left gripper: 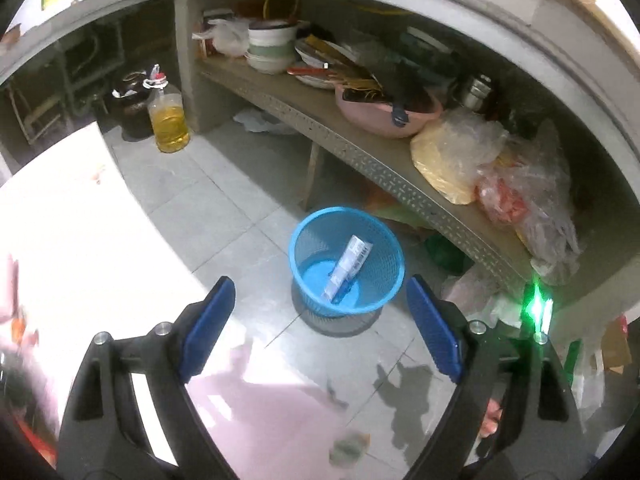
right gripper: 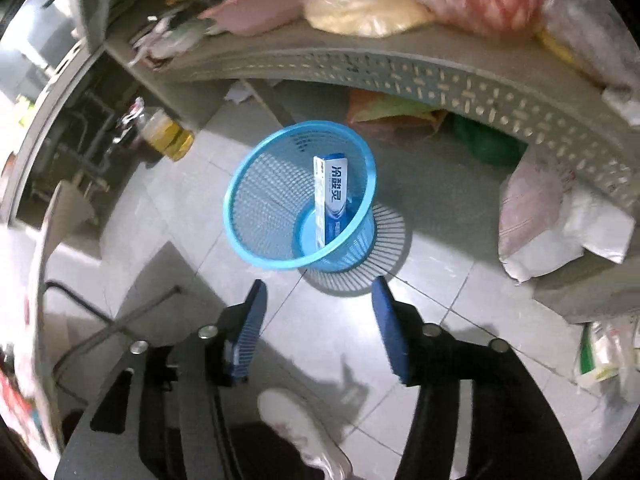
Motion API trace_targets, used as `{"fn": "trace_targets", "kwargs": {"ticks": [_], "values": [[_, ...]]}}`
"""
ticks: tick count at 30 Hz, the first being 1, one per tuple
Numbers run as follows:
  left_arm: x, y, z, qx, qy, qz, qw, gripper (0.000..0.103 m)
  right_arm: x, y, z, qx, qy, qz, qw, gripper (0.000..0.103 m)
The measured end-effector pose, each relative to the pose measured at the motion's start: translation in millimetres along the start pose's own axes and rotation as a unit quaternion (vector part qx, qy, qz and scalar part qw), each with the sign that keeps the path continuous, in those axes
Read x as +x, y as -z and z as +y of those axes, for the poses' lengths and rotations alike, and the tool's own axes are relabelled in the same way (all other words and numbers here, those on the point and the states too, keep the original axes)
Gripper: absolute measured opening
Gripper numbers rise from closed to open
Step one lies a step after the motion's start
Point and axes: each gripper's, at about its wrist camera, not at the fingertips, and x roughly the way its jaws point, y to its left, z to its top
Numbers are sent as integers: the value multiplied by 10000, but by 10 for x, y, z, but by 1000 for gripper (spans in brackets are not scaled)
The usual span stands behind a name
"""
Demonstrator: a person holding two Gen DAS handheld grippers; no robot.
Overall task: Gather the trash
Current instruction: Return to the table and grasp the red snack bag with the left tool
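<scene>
A blue mesh waste basket (left gripper: 308,240) (right gripper: 256,184) stands on the tiled floor in front of a low shelf. A white and blue toothpaste box (left gripper: 347,269) (right gripper: 331,196) leans upright inside it. My left gripper (left gripper: 318,292) hangs above and in front of the basket, its blue pads spread wide with nothing between them. Over the floor just short of the basket, my right gripper (right gripper: 318,290) is open too and holds nothing.
A perforated grey shelf (left gripper: 360,152) (right gripper: 400,68) carries bowls, a pink basin (left gripper: 384,118) and plastic bags (left gripper: 500,168). An oil bottle (left gripper: 168,120) stands on the floor at the left. A bright white tabletop (left gripper: 72,224) lies left. Bags (right gripper: 540,220) crowd the right; a person's shoe (right gripper: 296,428) is below.
</scene>
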Motion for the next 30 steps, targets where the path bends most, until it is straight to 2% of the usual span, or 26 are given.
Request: {"fn": "trace_targets", "kwargs": {"ticks": [4,8,10,13,15,17,18,21,24,27,30], "values": [[-346,393,40,111,57,64,9999,84,-431,103,219,-496,429,-176,9977,80],[-592,775,224,-157,214,89,9996,87,-694,212,584,-1166,936,-70,9887,84],[-755,996,400,-513,197,-49,9985,87,-861,300,833,-1494,957,-156,9840,90],[-990,1245,623,-861,129,-327,9957,87,-1156,420,1250,-1960,755,-522,9763,96],[-1195,1421,780,-1040,-19,-603,9927,87,-1315,509,1536,-2252,649,-764,9691,96],[-1380,1585,909,-1175,-165,-904,9888,87,-1437,632,1823,-2572,255,-853,9623,97],[-1471,1674,954,-1217,-252,-1049,9867,87,-1462,724,1979,-2789,-118,-771,9572,96],[-1716,1948,1078,-1257,-595,-1457,9795,87,-1398,959,2317,-3191,-645,-438,9445,97],[-1871,2222,1268,-1352,-1094,-1589,9719,87,-1247,1217,2624,-3562,-695,-248,9315,97],[-1984,2378,1495,-1545,-1265,-1642,9660,87,-1090,1421,2890,-3988,-675,-70,9145,97],[-2086,2464,1732,-1762,-1368,-1798,9581,87,-964,1577,3093,-4246,-675,124,9028,96]]}}
